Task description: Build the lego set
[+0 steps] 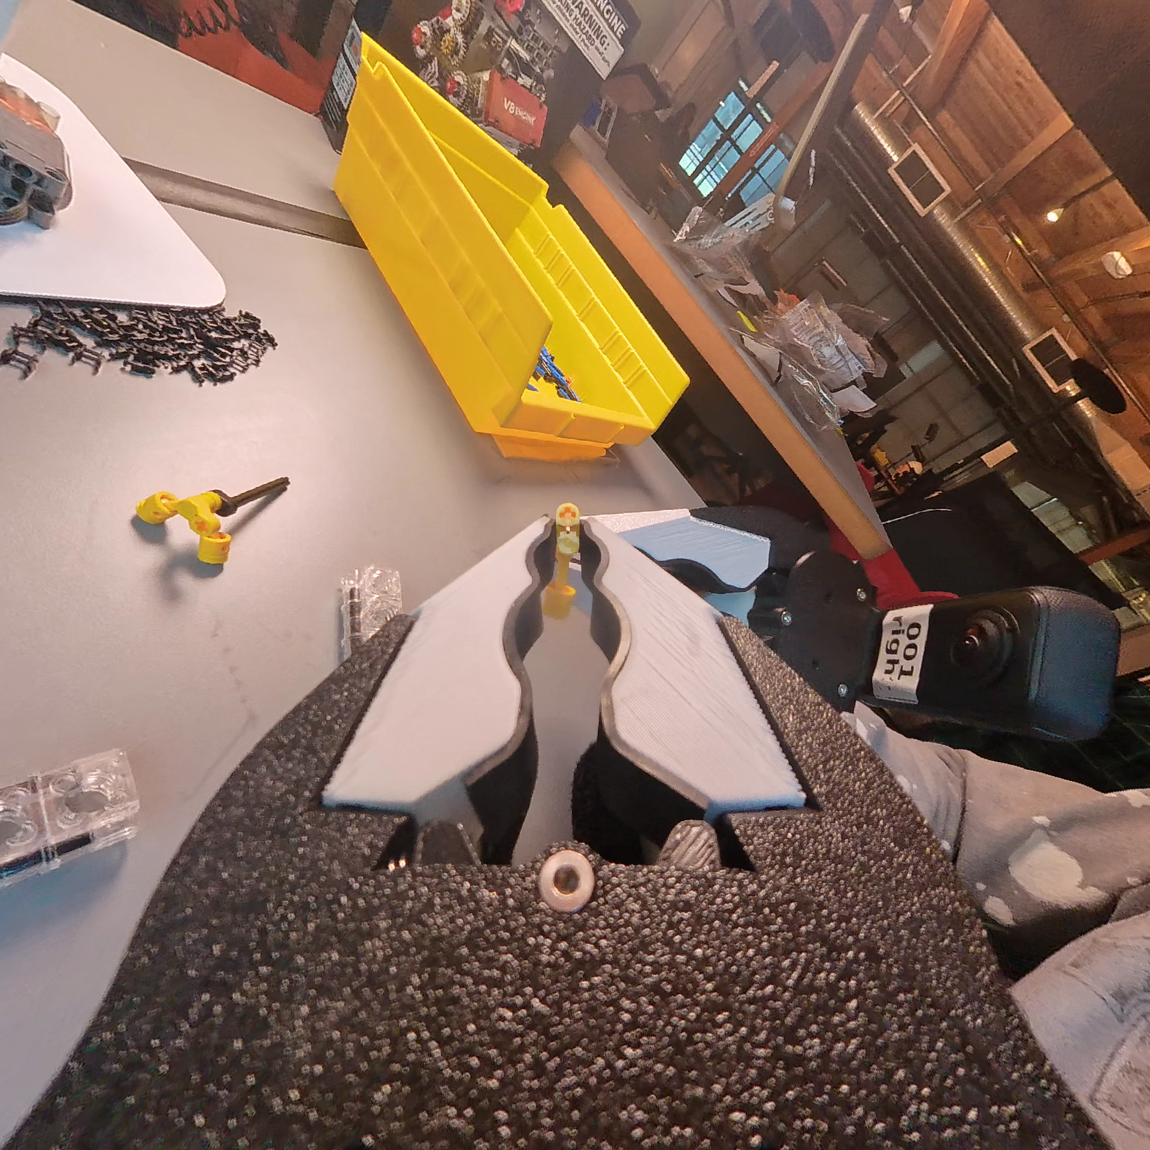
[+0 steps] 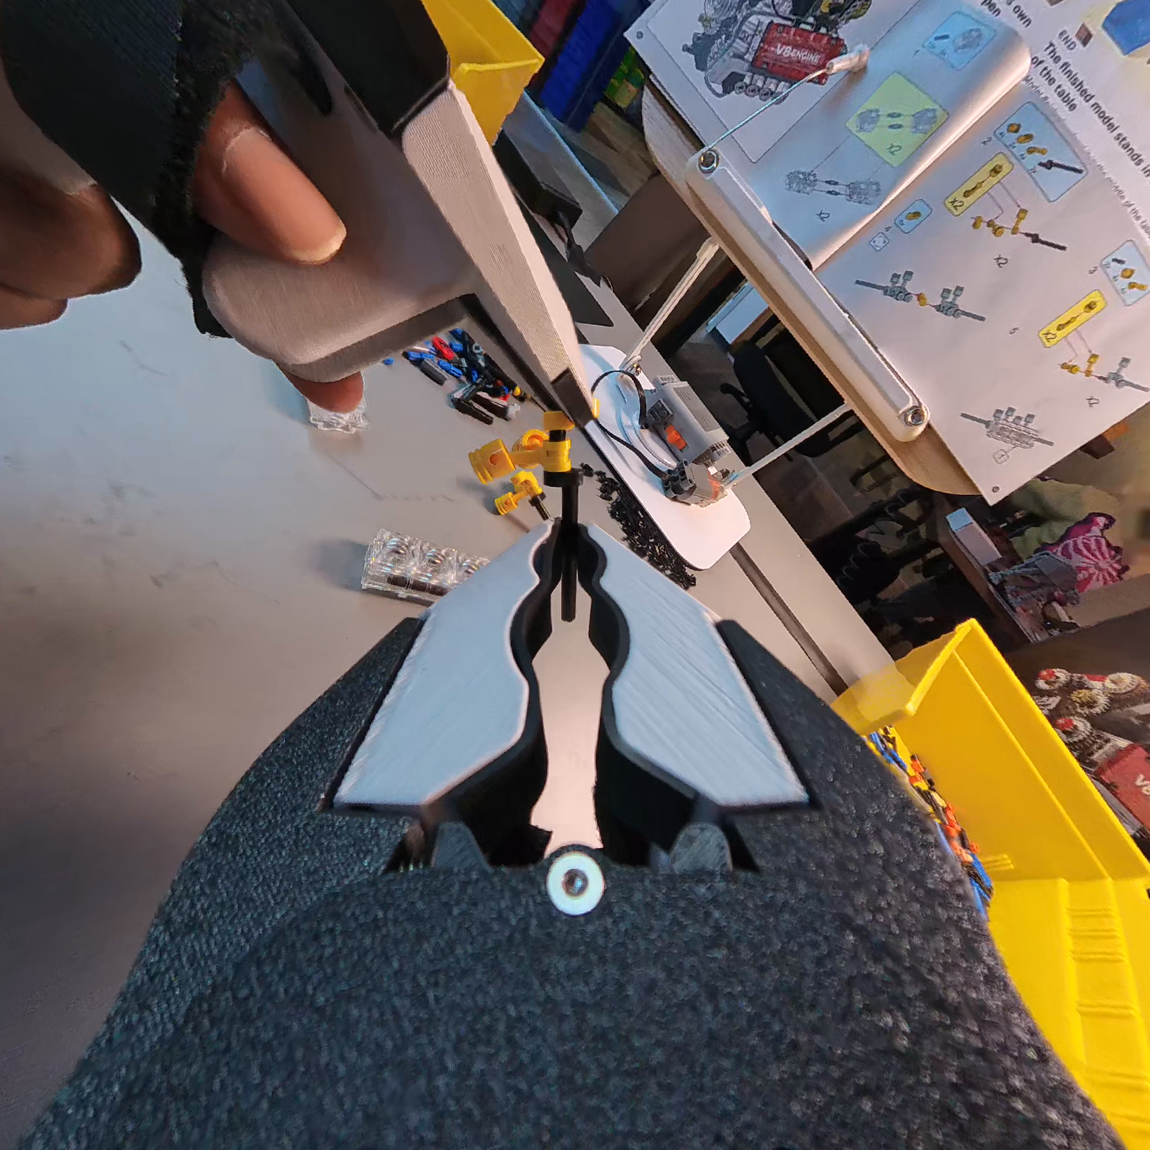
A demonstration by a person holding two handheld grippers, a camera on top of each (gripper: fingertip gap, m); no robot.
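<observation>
We pinch the black axle (image 2: 567,563) in our right gripper (image 2: 567,529), keeping its yellow assembly (image 2: 535,451) exposed, where our left gripper (image 1: 567,529) clamps a yellow connector (image 1: 565,563).

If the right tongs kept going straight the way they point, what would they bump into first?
Probably the left tongs' tip. The right tongs grip a black axle with a yellow piston assembly at its far end, and that tip sits right there; depth is unclear.

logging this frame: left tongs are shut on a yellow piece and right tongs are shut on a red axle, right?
Not quite: the axle in the right tongs is black, not red, as the right wrist view shows. The left tongs are indeed shut on a yellow piece, seen in the left wrist view.
</observation>
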